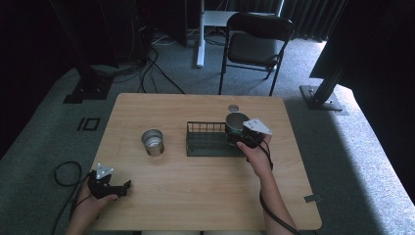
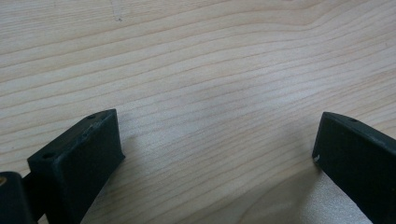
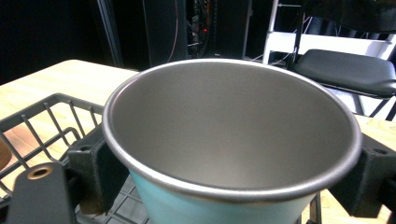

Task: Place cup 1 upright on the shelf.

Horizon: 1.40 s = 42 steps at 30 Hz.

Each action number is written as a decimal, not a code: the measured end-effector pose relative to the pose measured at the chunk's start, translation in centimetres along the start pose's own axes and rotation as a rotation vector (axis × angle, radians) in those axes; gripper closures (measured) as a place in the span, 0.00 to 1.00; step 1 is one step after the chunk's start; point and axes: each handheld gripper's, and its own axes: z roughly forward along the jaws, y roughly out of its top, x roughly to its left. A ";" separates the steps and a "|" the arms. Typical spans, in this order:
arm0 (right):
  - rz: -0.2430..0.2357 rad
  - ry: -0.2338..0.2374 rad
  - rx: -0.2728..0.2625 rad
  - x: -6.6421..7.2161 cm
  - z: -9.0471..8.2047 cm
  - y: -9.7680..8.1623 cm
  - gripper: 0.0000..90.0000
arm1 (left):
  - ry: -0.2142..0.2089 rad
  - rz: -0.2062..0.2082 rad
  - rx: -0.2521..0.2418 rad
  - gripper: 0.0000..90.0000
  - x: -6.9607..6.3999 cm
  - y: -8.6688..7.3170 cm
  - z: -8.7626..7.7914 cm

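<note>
- Since the right gripper (image 1: 243, 138) sits at the right end of the wire basket (image 1: 208, 139), centre of the high view, I judge the cup (image 3: 233, 140) is being set into that basket, or lifted out; can't tell which.
- Cup: metal inside, light blue outside, upright, mouth up, over the basket's right end. Whether its base touches the basket floor I can't tell.
- Right fingers (image 3: 93, 163): closed onto the cup's wall from both sides, just under the rim, holding it.
- Left gripper (image 1: 110, 186): lower left of the high view, parked low over the bench (image 1: 195, 196), well apart from the work, so idle by my read.
- Left fingers (image 2: 88, 154): spread wide, nothing between them but bare wood.
- Second metal cup (image 1: 152, 142) stands on the bench left of the basket, apart from it.
- Small round lid-like thing (image 1: 233, 107) behind the basket; too small to name.
</note>
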 end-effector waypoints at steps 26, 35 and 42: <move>-0.017 0.041 -0.014 -0.1 -1.2 -0.3 0.12 | 0.000 0.001 0.001 0.02 0.0 0.0 0.0; -0.026 0.044 -0.013 -0.2 -1.9 -0.5 0.12 | 0.000 0.001 0.001 0.02 0.0 0.0 0.0; -0.043 0.045 -0.012 -0.3 -2.6 -0.6 0.12 | 0.000 0.001 0.001 0.02 0.0 0.0 0.0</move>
